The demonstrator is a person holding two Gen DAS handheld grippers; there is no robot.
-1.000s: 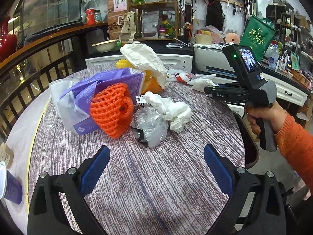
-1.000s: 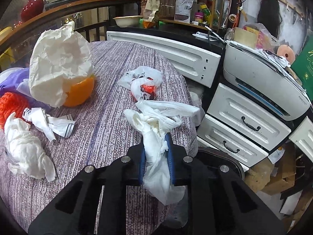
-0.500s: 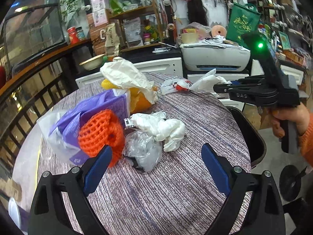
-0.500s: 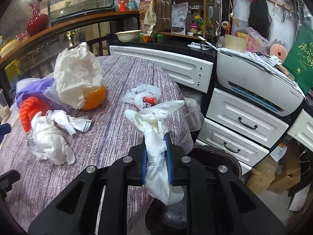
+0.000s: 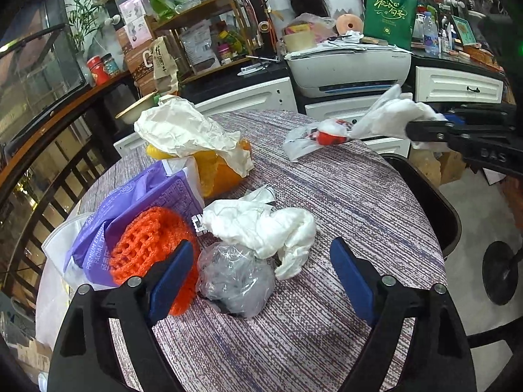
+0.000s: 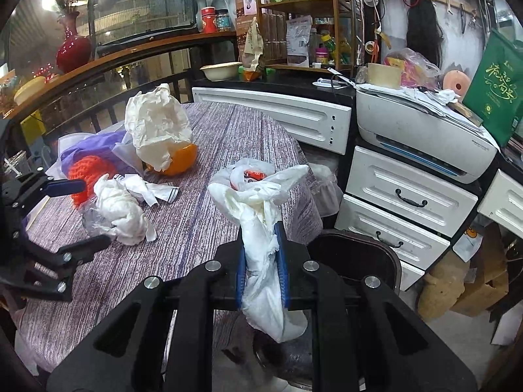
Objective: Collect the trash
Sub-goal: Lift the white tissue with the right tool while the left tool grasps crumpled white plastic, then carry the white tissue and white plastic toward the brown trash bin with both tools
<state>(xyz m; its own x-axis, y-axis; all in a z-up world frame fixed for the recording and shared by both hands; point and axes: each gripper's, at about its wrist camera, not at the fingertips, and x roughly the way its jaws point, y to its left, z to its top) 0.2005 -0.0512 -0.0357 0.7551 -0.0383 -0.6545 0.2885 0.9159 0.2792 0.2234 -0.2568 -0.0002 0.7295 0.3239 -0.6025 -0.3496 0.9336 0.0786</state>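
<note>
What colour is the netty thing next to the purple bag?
Bright orange. The mesh net shows best in the left wrist view, lying against the purple bag.

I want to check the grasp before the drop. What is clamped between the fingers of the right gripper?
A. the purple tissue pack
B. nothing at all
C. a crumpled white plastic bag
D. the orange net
C: in the right wrist view the right gripper is shut on the crumpled white plastic bag, while the orange net and the purple tissue pack lie on the table.
</note>
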